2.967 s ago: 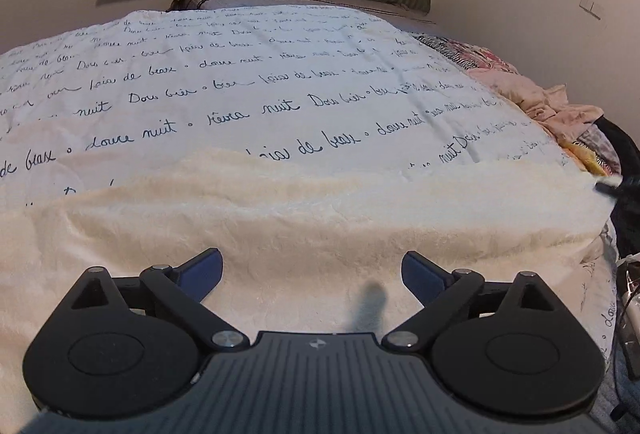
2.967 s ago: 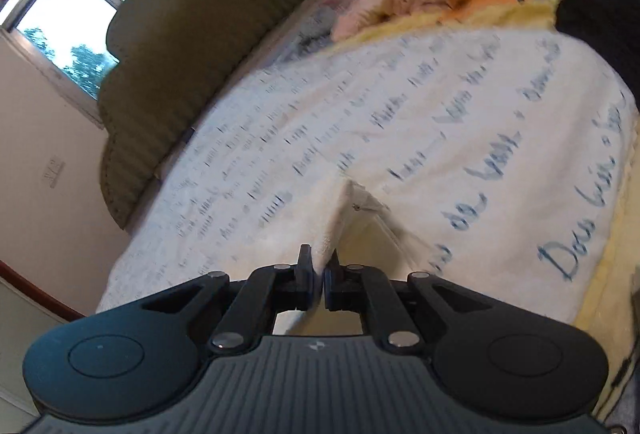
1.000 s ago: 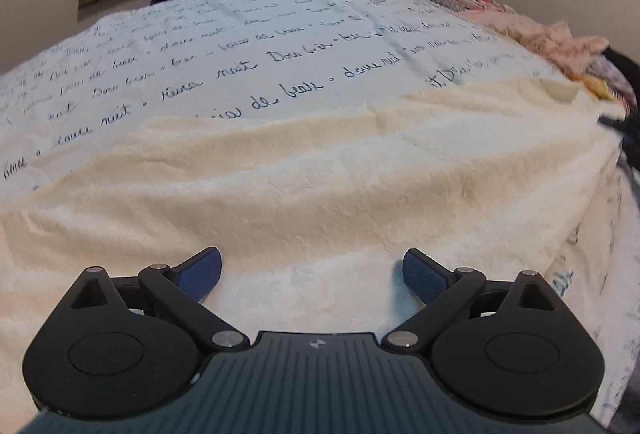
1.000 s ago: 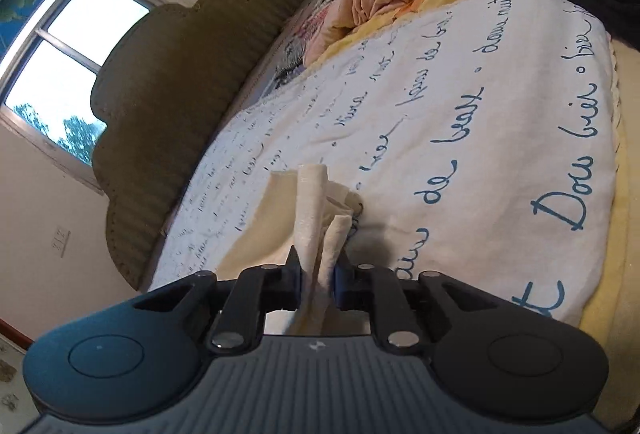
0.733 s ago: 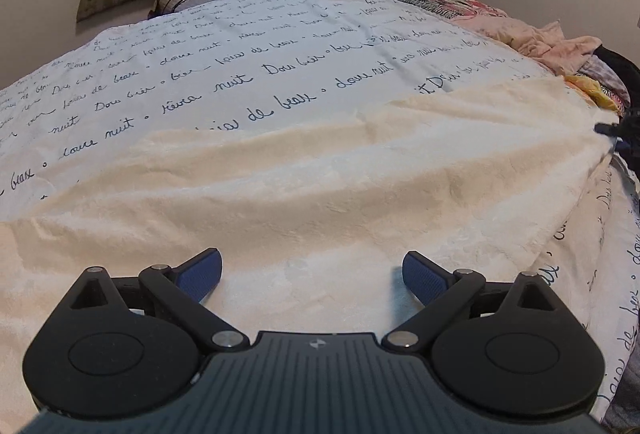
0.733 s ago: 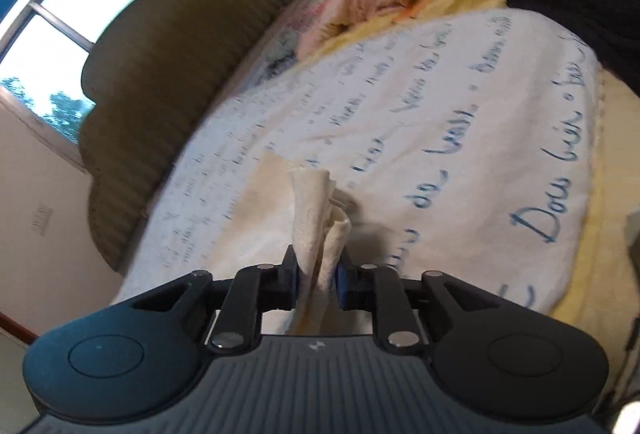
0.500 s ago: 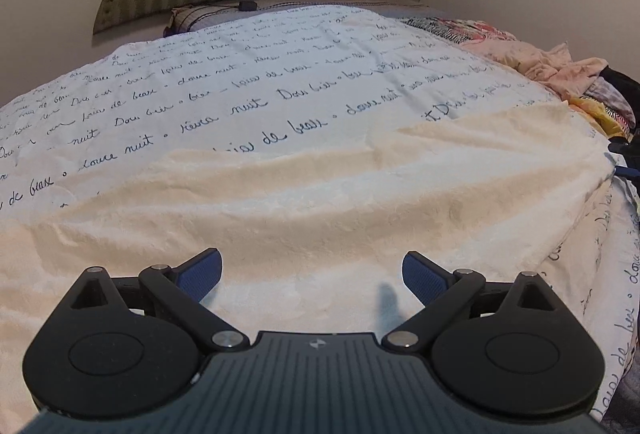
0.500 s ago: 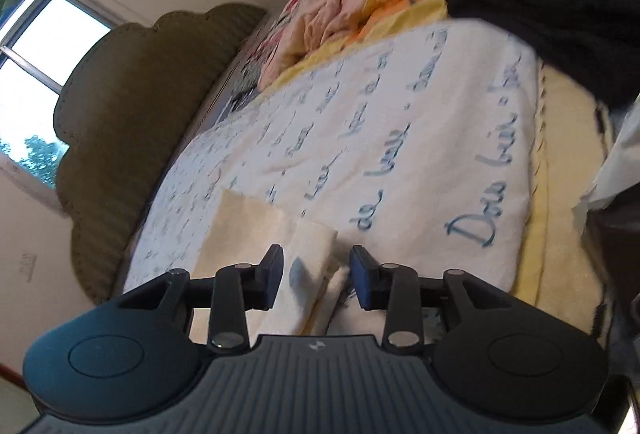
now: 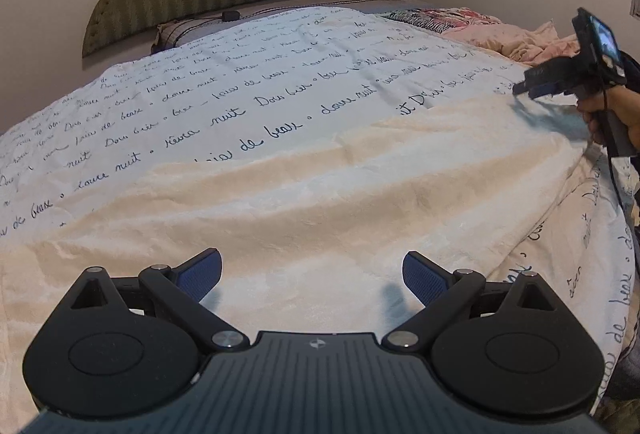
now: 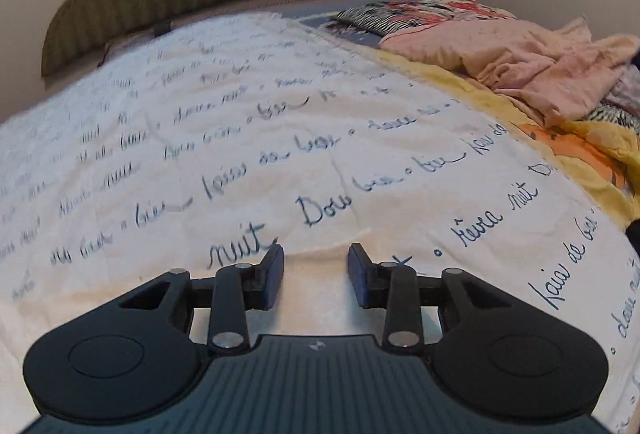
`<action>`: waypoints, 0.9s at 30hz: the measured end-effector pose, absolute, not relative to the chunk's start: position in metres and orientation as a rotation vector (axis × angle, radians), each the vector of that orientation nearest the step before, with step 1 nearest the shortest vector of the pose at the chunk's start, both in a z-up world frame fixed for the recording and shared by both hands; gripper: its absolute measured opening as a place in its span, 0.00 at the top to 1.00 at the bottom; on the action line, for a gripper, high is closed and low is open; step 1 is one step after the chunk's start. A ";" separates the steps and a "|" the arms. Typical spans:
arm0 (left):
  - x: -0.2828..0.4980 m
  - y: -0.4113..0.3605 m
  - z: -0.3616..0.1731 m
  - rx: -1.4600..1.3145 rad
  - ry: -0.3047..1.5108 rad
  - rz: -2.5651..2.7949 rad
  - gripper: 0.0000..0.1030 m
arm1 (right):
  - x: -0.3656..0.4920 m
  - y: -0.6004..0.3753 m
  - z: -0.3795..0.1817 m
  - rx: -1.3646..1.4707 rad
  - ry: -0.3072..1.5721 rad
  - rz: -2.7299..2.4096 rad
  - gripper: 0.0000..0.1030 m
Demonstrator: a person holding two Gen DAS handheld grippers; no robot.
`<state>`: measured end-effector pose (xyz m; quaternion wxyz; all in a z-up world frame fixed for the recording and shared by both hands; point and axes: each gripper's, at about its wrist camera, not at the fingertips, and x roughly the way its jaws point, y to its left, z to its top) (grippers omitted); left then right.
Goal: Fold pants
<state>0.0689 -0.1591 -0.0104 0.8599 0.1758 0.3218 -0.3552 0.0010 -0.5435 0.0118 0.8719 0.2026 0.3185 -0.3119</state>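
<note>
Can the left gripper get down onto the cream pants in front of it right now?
Probably yes. The left gripper is open with nothing between its fingers, and the cream pants lie spread flat on the script-printed bedspread directly ahead. The right gripper is off at the far end, out of the way.

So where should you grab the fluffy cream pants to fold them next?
Probably the thin end by the right gripper, at the bed's right edge. The cream pants lie flat across the written bedspread, so a flat middle gives little to pinch, but that end is an edge the open jaws can slide around from the side. The left gripper hovers open over the near edge.
</note>
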 end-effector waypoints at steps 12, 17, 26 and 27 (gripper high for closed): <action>0.083 -0.165 -0.016 0.268 0.728 -0.769 0.04 | -0.193 -0.517 -0.002 1.027 0.220 -0.693 0.41; 0.077 -0.170 -0.018 0.299 0.722 -0.773 0.04 | -0.187 -0.505 -0.023 1.152 0.239 -0.578 0.41; 0.077 -0.160 -0.011 0.277 0.712 -0.744 0.04 | -0.150 -0.503 -0.034 1.083 0.221 -0.663 0.85; 0.077 -0.158 -0.010 0.278 0.709 -0.735 0.04 | -0.150 -0.504 -0.035 1.094 0.202 -0.649 0.86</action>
